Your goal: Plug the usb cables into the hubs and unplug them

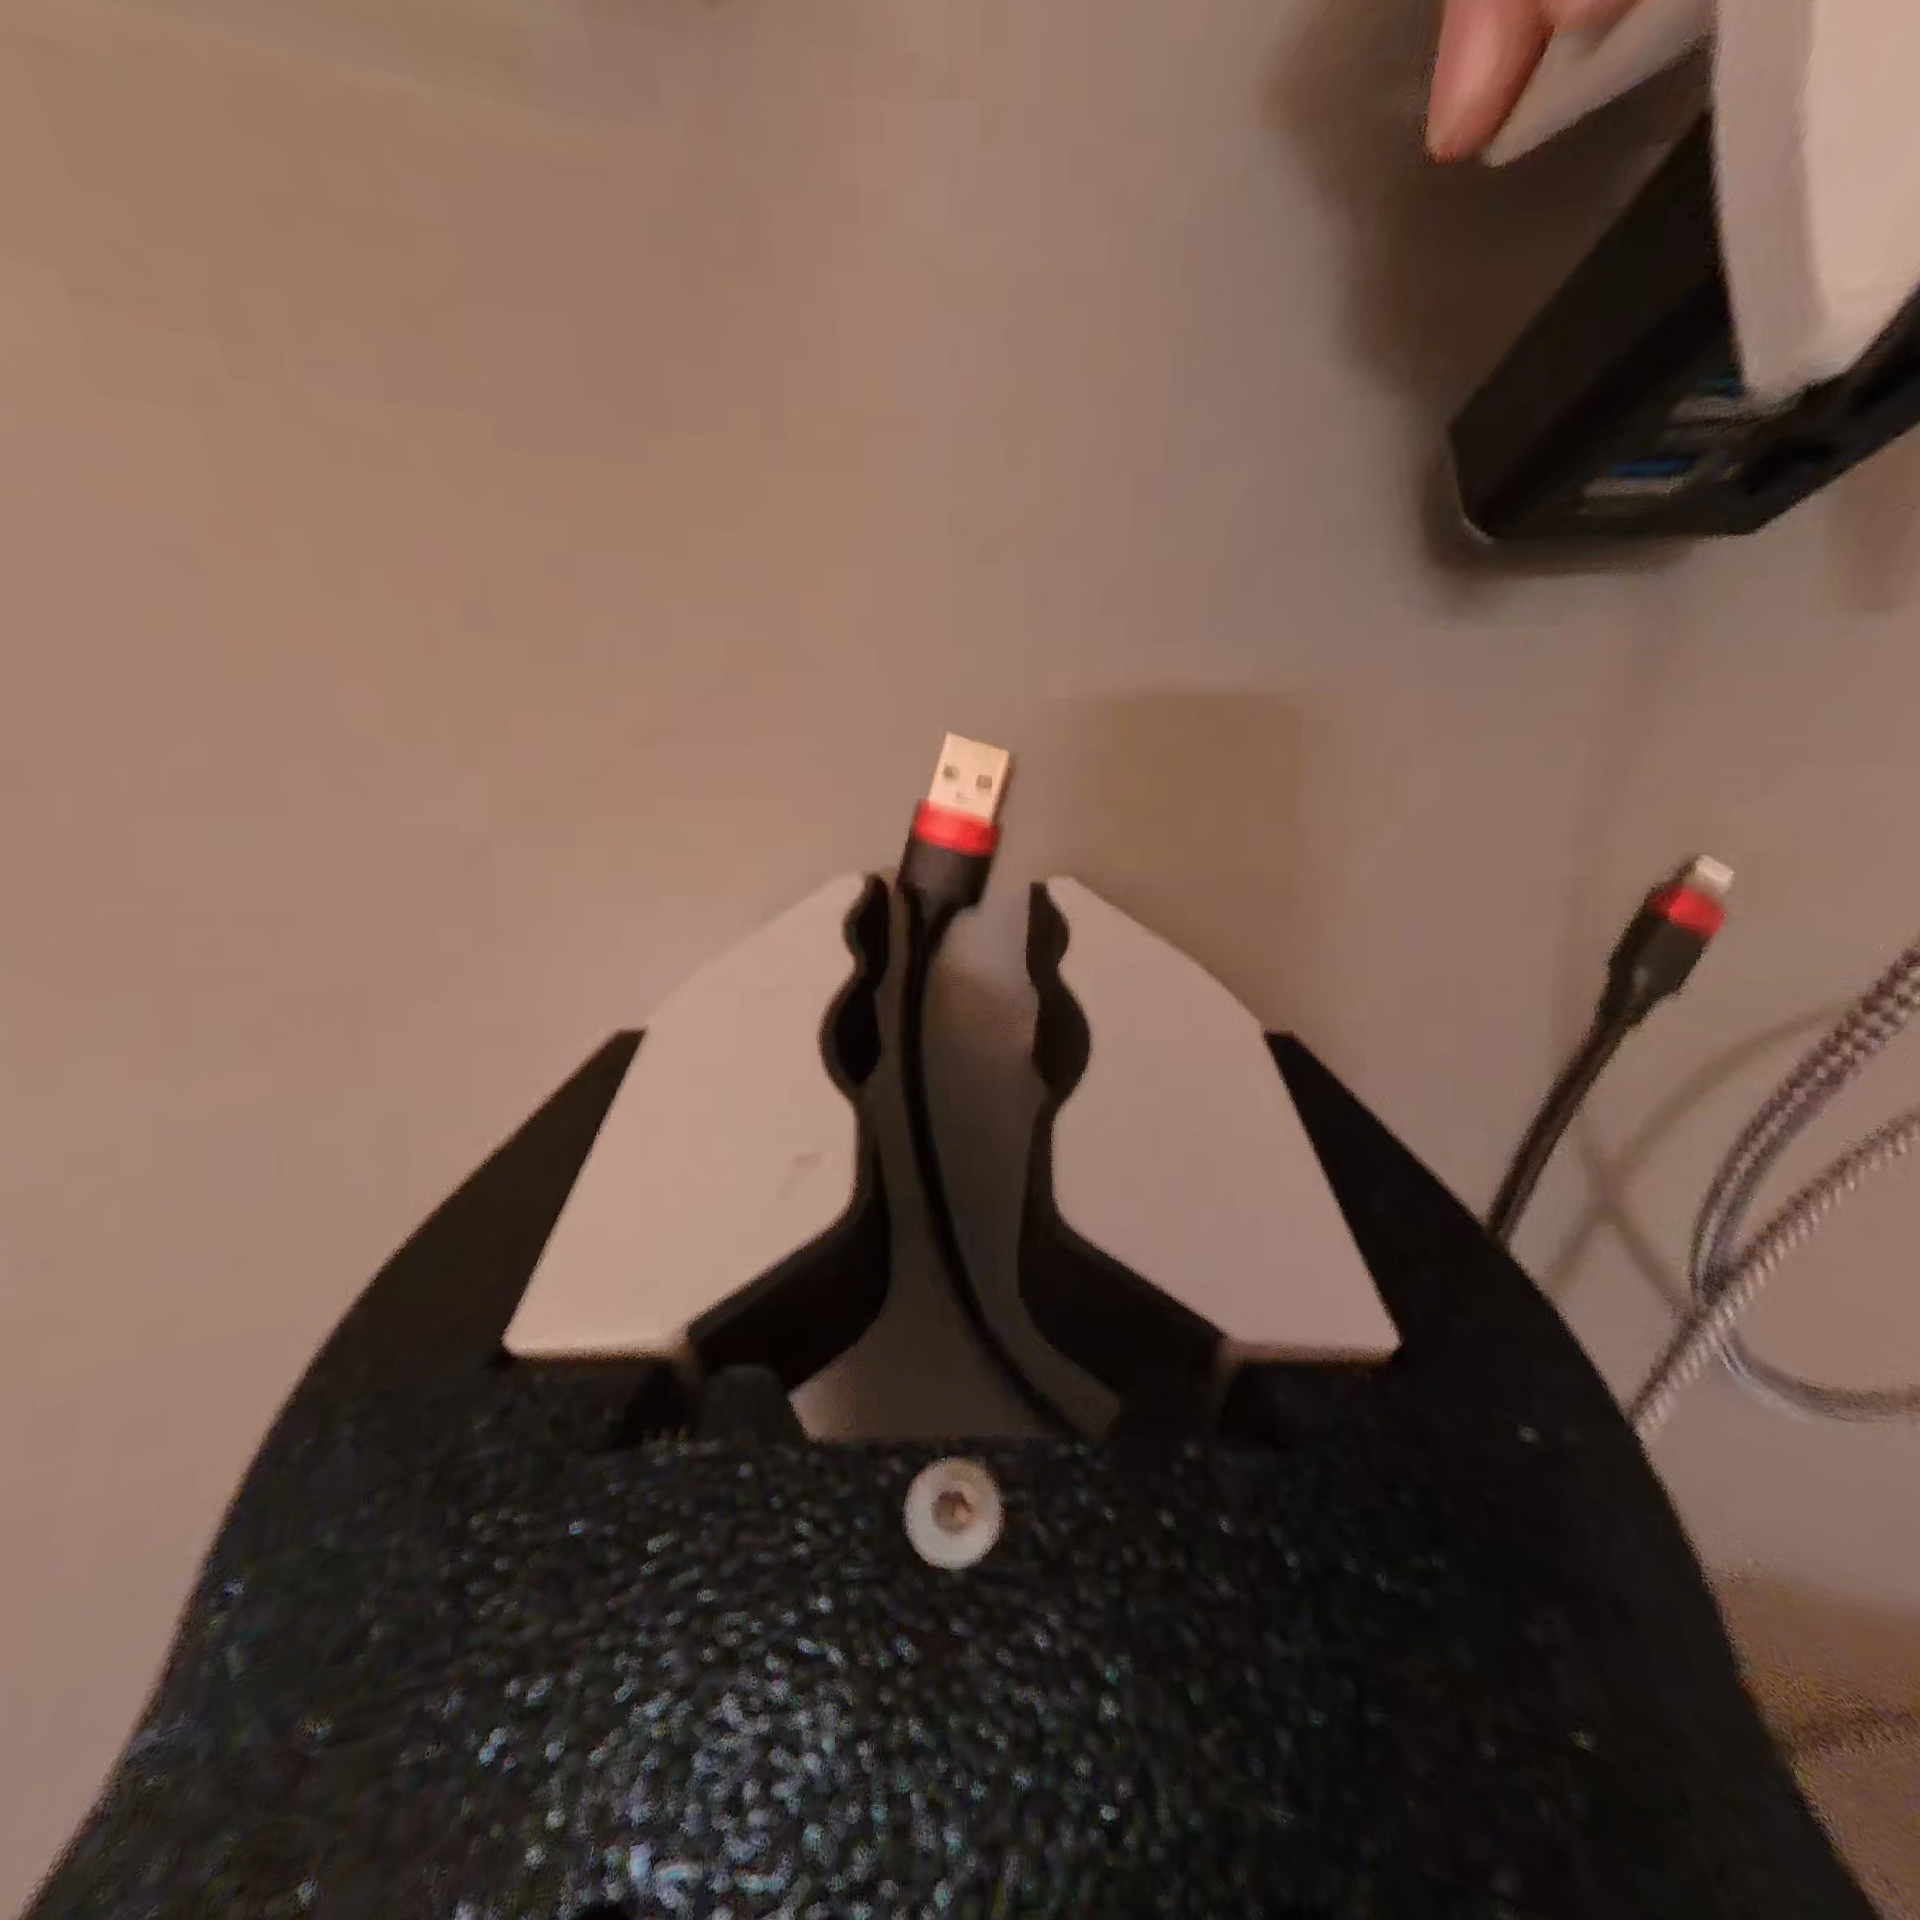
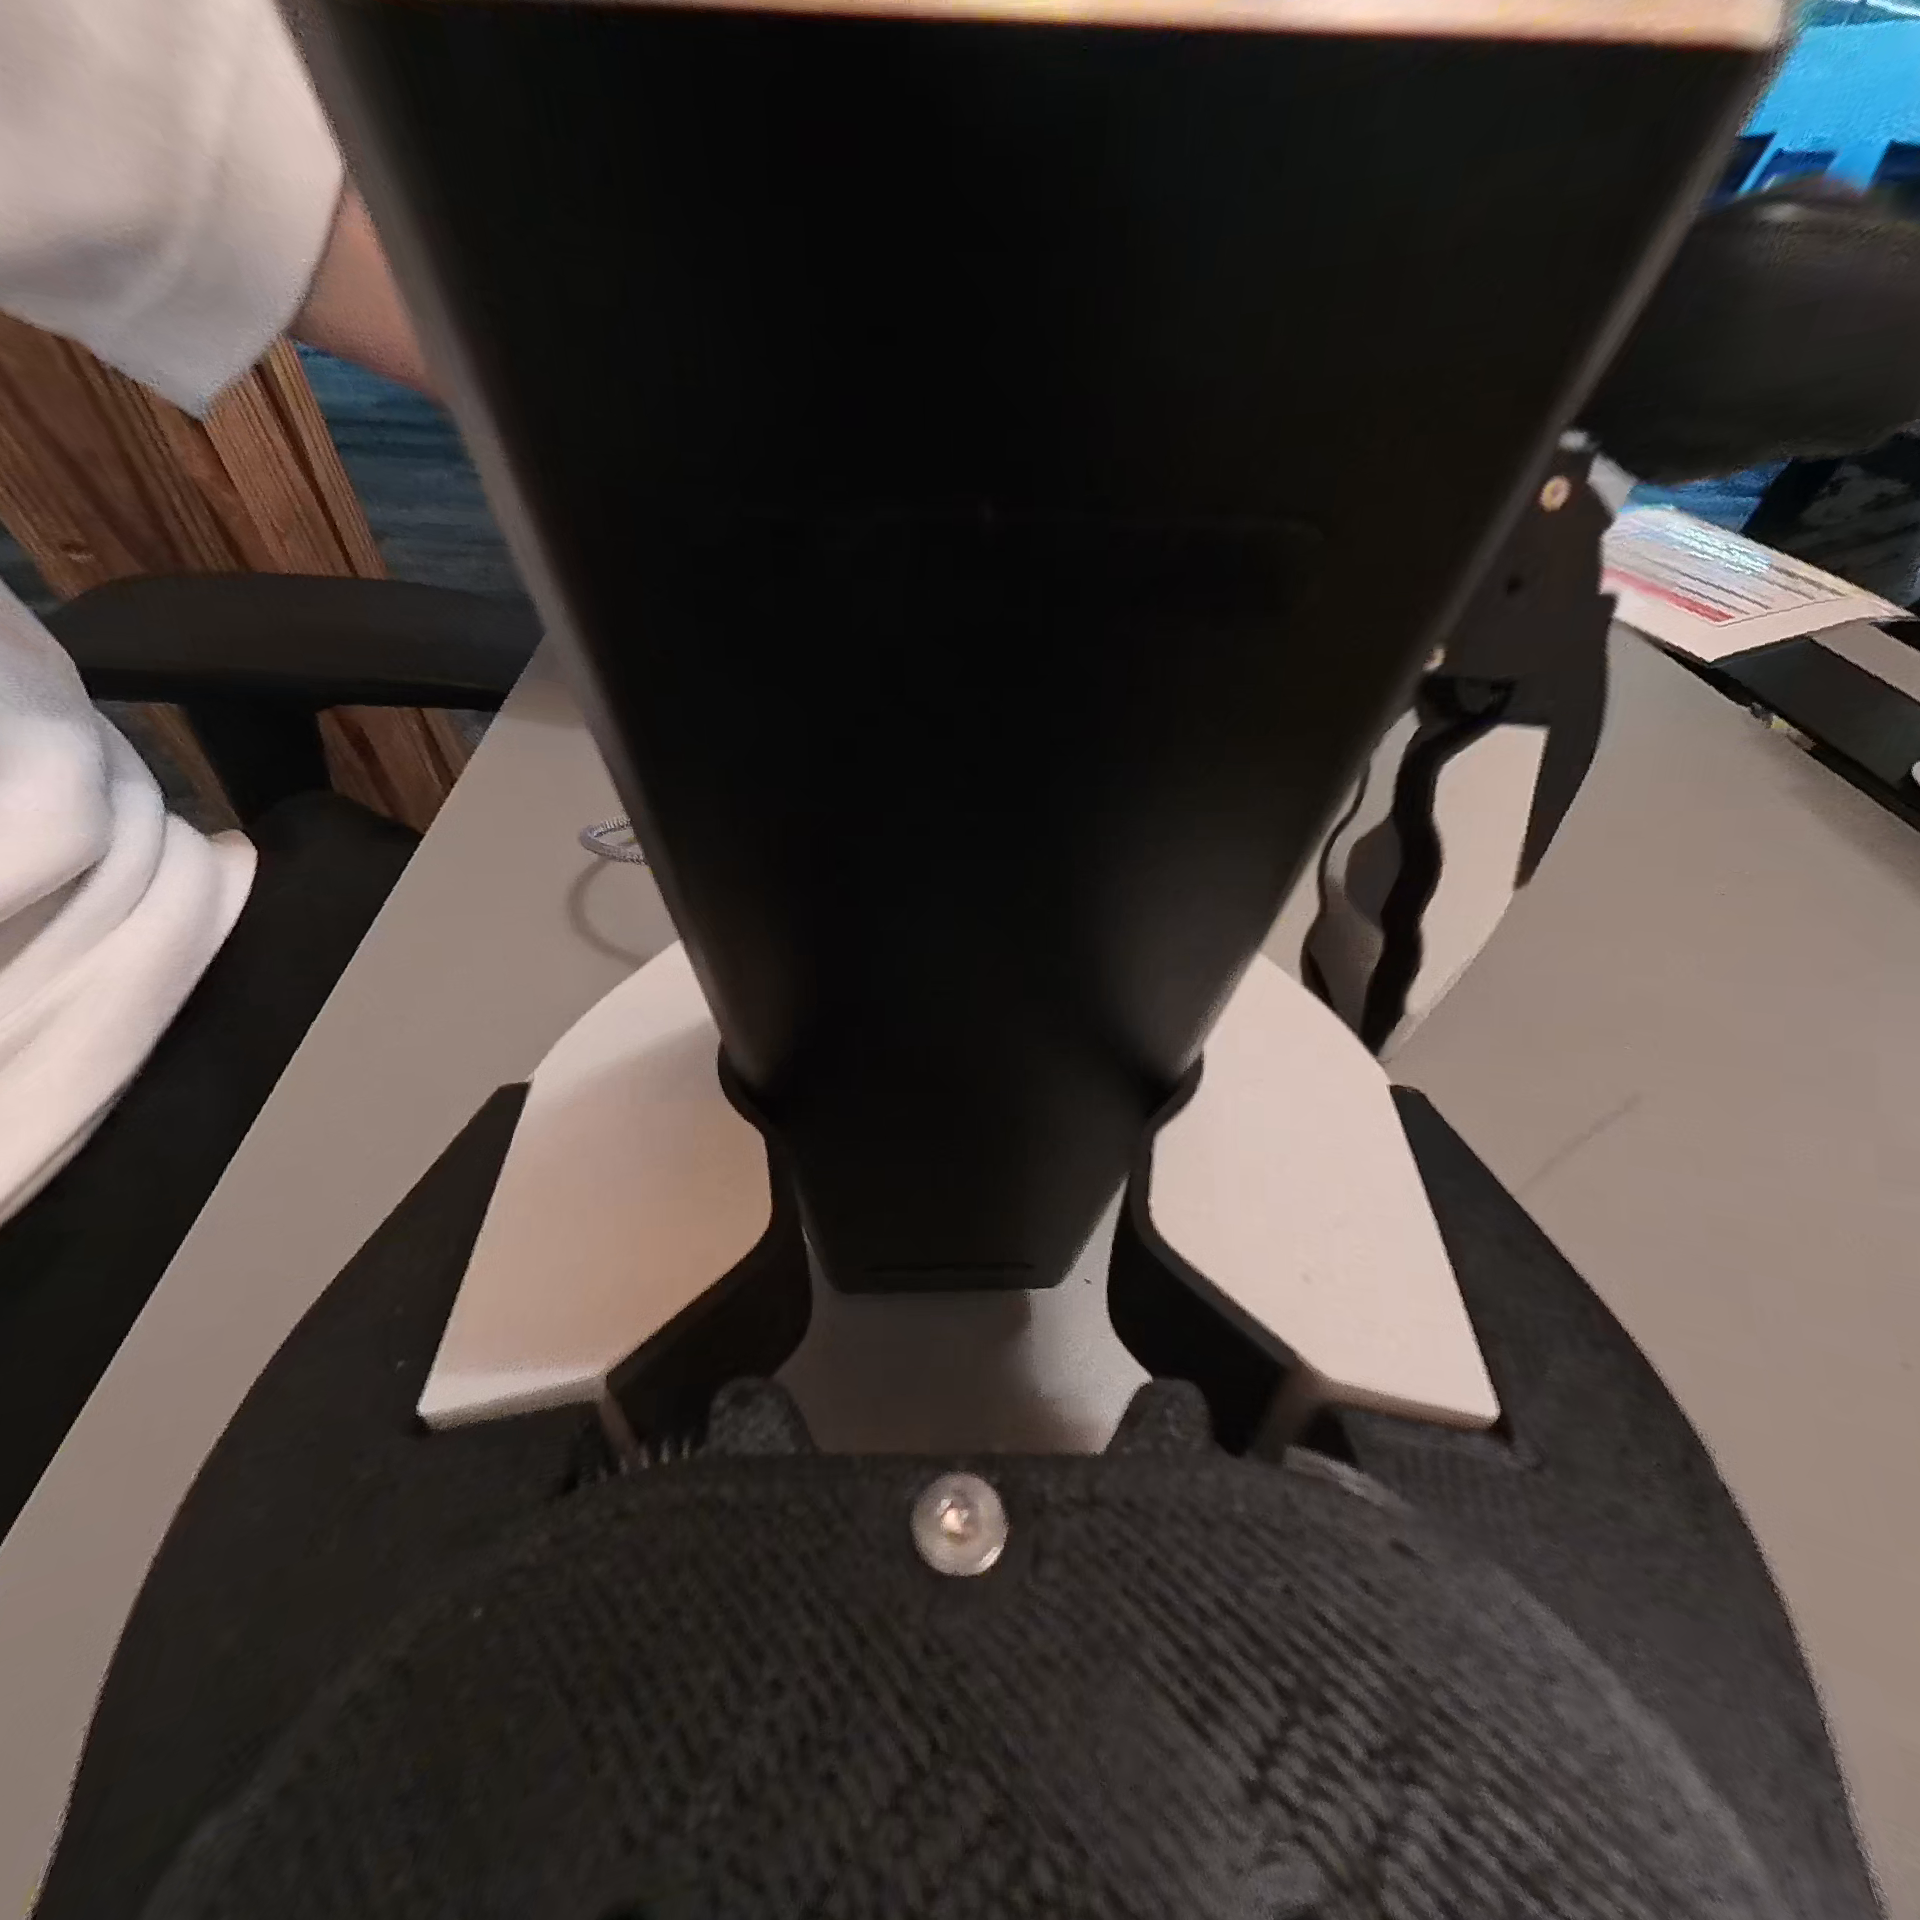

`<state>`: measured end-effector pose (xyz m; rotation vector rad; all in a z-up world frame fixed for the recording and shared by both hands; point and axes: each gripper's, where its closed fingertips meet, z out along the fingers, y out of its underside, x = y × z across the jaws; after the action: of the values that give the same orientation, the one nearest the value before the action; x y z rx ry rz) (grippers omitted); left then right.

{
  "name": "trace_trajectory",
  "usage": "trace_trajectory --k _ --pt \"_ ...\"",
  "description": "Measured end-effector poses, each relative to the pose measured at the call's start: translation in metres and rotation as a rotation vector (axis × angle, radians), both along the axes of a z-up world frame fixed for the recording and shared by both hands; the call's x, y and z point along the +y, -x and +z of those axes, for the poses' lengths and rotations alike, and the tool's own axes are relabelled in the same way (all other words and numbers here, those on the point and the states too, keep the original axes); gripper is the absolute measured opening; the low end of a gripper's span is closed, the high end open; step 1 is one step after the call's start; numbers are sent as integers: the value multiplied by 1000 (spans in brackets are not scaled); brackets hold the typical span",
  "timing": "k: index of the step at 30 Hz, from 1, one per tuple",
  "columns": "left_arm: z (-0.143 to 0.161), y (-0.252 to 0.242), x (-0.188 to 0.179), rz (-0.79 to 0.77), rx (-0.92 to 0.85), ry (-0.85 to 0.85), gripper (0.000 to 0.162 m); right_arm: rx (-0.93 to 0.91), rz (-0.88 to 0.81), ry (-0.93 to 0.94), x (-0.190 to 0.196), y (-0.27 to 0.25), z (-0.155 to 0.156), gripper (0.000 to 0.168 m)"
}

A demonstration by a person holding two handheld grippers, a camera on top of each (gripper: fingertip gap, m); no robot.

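- The table [image 1: 520,468] under my grippers is a plain, matte grey-beige surface; in my right wrist view [image 2: 1714,1091] its edge runs along the left.
- A black cable with a red collar [image 1: 1688,914] and a small pale plug lies on it to my right.
- A black-and-white braided cable [image 1: 1766,1174] lies just beside that one, curving off the right edge; whether they touch is unclear.
- In my right view, a loop of pale cable [image 2: 608,842] rests on the table near its left edge.
- At the far right, a flat black object [image 2: 1829,717] sits on it, topped by a printed sheet [image 2: 1745,582].
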<state>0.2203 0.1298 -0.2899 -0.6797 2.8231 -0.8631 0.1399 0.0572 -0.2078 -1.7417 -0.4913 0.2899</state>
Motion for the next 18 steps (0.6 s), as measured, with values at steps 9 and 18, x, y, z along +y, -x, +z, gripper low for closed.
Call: trace_trajectory --k 9,18 --pt "66 9 12 206 -279 452 13 114 -18 -86 -6 -11 17 72" --pt "154 38 22 199 -452 461 13 134 1 -94 -8 -11 19 72"
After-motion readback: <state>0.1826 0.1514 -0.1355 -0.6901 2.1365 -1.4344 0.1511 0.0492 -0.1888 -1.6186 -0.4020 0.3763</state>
